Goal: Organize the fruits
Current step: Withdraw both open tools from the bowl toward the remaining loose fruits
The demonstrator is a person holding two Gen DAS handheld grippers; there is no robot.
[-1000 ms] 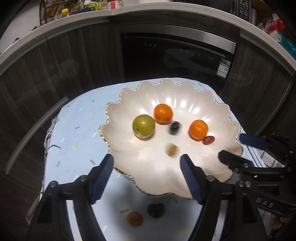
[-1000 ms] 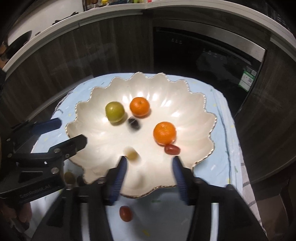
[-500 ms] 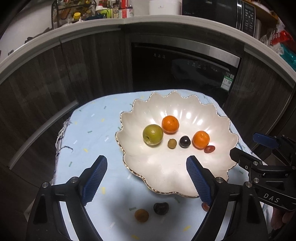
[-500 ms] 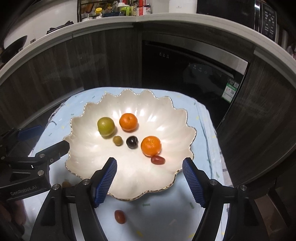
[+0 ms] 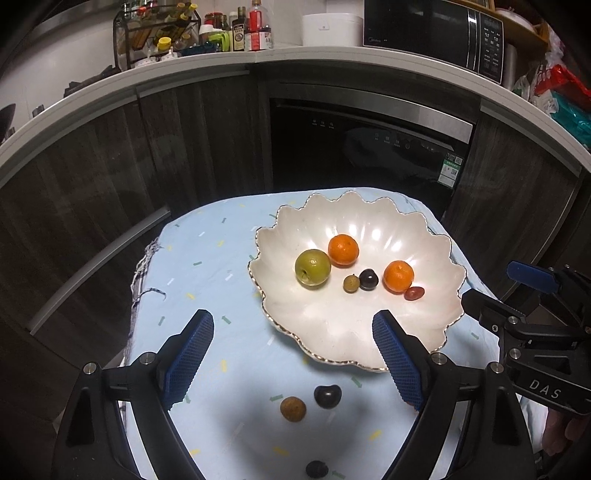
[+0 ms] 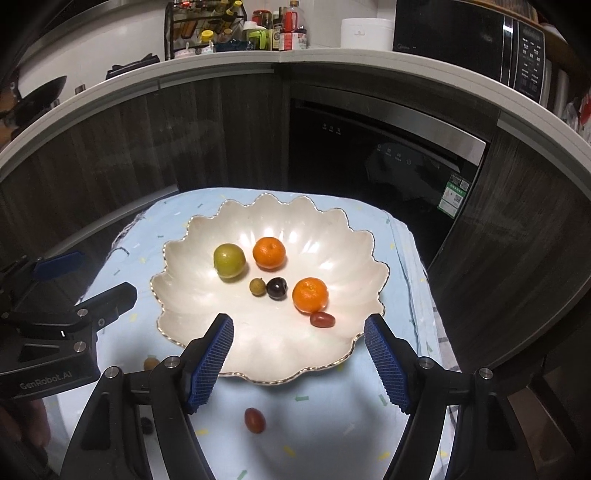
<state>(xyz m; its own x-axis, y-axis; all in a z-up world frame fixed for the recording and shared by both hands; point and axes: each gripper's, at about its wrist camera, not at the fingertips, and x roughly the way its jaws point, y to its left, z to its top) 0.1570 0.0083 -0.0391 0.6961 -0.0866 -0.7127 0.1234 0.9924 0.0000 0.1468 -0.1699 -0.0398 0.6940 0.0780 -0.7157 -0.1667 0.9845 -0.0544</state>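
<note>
A white scalloped bowl [image 5: 325, 332] [image 6: 266, 350] on the blue cloth holds a green fruit [image 5: 312, 266], two oranges [image 5: 343, 250] [image 5: 398, 276], a small tan fruit [image 5: 351, 283], a dark plum [image 5: 368, 278] and a red fruit [image 5: 413, 292]. On the cloth in front lie a brown fruit [image 5: 293, 408], two dark fruits [image 5: 327, 396] [image 5: 317, 469] and a red fruit [image 6: 255, 420]. My left gripper [image 5: 291, 325] hangs open and empty above the bowl's near left rim. My right gripper [image 6: 299, 326] stands open and empty over its near rim.
The small table's blue cloth [image 5: 207, 266] ends close around the bowl, with dark cabinets and a dishwasher [image 5: 369, 147] just behind. A counter above carries bottles, a rack and a microwave [image 5: 432, 33]. A hand shows at the lower right behind the right gripper.
Both grippers drew back and upward from the bowl and their jaws widened. The tan fruit and the dark plum, blurred in motion before, now rest still in the bowl's middle.
</note>
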